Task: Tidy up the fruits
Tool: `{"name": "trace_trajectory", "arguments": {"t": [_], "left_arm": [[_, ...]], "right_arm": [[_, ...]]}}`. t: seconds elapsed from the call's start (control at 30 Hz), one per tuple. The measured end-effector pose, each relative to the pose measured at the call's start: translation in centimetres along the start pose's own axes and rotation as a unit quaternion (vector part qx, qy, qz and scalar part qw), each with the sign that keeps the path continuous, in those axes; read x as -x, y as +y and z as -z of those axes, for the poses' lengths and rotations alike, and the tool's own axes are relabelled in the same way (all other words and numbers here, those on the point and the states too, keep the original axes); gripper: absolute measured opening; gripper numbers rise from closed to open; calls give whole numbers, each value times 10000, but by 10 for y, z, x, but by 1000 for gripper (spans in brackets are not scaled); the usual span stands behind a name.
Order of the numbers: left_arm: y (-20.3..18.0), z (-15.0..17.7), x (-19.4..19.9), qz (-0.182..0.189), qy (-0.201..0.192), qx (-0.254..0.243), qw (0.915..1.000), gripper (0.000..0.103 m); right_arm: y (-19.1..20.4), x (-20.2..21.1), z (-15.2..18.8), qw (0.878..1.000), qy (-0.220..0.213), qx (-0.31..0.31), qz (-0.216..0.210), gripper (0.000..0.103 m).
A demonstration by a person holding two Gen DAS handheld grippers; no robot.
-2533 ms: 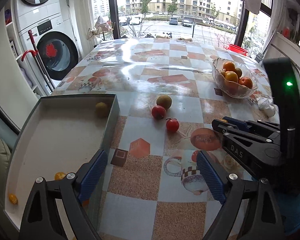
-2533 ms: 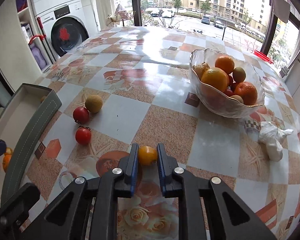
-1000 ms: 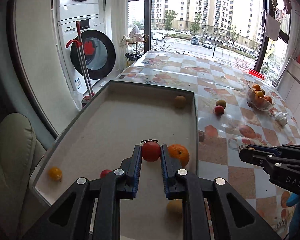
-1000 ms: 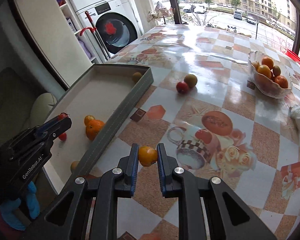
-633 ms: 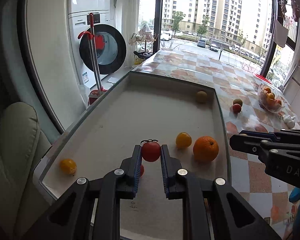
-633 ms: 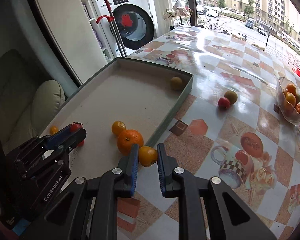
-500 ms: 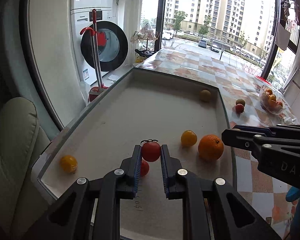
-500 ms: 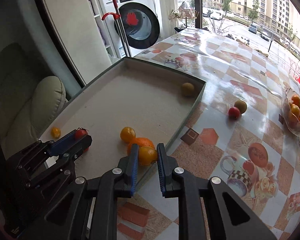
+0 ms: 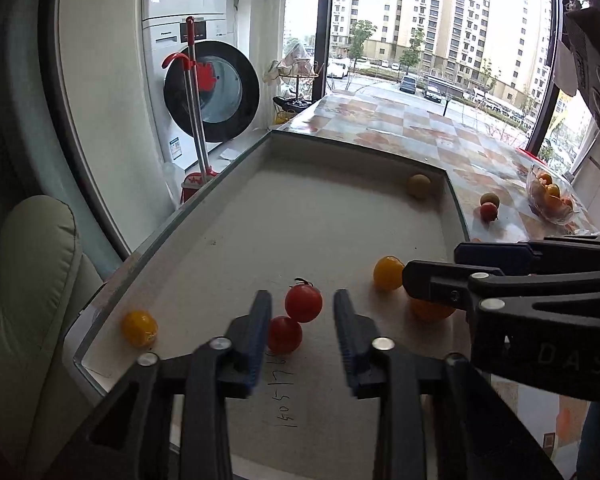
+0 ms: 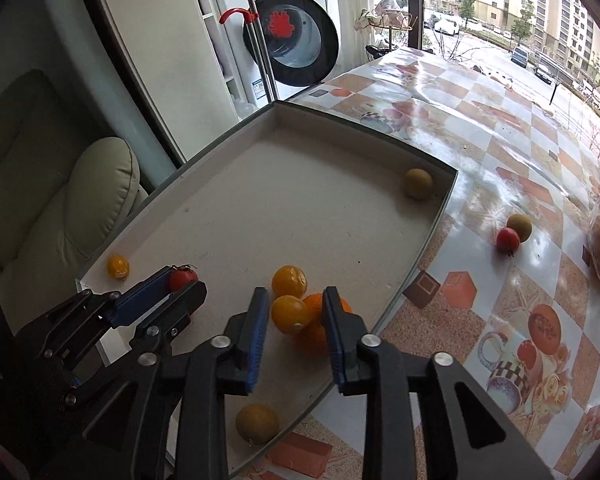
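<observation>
Opening over the shallow grey rectangular tray (image 9: pixel 340 148), the left tool (image 9: pixel 302 320) is seen with its blue pads parted and a small red tomato with a dark stem (image 9: pixel 303 303) between them, clear of both pads; a second red tomato (image 9: pixel 285 334) lies just beside it, against the left pad. The right tool (image 10: pixel 294 316) is likewise opening, its pads apart with a small yellow-orange citrus fruit (image 10: pixel 291 314) between them and not pressed; whether that fruit touches the tray floor cannot be told. A large orange (image 10: pixel 316 334) is found right behind it and another yellow citrus (image 10: pixel 289 281) just beyond. A small yellow fruit (image 9: pixel 139 328) sits at the tray's near left corner, a dull brownish round fruit (image 9: pixel 419 186) at its far right corner, and another brownish fruit (image 10: pixel 257 424) by the near edge. On the table with a patterned glossy cloth (image 10: pixel 500 152), beyond the tray's right edge, a red fruit (image 10: pixel 508 239) and a brown fruit (image 10: pixel 519 227) lie touching, with a clear glass bowl of oranges (image 9: pixel 550 200) further along
</observation>
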State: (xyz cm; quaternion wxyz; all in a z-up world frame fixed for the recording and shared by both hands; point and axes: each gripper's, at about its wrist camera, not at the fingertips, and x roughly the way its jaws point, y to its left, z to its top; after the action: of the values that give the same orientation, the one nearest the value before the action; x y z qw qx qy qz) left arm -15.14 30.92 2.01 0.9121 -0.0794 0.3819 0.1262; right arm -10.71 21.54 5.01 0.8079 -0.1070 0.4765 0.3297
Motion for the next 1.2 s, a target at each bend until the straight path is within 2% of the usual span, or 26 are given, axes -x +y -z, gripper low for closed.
{"name": "trace_trajectory", "arguments": {"t": [0.03,0.07,0.1,0.23,0.3,0.37,0.5,0.53,0.7,0.77,0.87,1.03,1.13,1.2], "left_arm": [[0,1,1,-66,-46,19,10000,91],[-1,2,4,-137,-180,34,9997,98],[-2,3,7,-167,-276,10,9995,98],[-8,3,7,-165,-99,-155,9997,98],[-12,2,12,-163,-133,-193,9996,98],[-18,-2,19,-129,-195,-235,9995,98],[-42,-9,33,27,-351,-413,9985,98],[-50,-10,36,90,-380,-477,9981,98],[-108,-10,44,509,-416,-1030,9925,98],[-133,-6,38,663,-260,-1247,9896,98],[-167,3,19,706,-12,-1461,9867,98],[-201,8,-21,615,459,-1477,9860,98],[-205,12,-36,549,708,-1430,9857,99],[-200,11,-39,629,740,-1256,9873,102]], "right_arm": [[-1,2,1,10000,-26,-18,22,73],[-2,5,1,10000,-78,-34,45,77],[-4,8,2,9999,-134,-47,72,79],[-16,17,4,9996,-179,-172,149,82],[-28,23,9,9991,-210,-316,205,85],[-45,31,19,9978,-299,-490,343,92],[-93,47,48,9921,-346,-981,695,95],[-107,49,57,9901,-307,-1113,803,102],[-171,66,100,9756,-236,-1758,1294,103],[-191,73,114,9680,-217,-1952,1562,103],[-217,82,133,9567,-205,-2180,1917,103],[-241,90,153,9443,-182,-2387,2260,103],[-243,88,160,9432,-172,-2377,2315,103],[-241,89,163,9435,-280,-2339,2331,103]]}}
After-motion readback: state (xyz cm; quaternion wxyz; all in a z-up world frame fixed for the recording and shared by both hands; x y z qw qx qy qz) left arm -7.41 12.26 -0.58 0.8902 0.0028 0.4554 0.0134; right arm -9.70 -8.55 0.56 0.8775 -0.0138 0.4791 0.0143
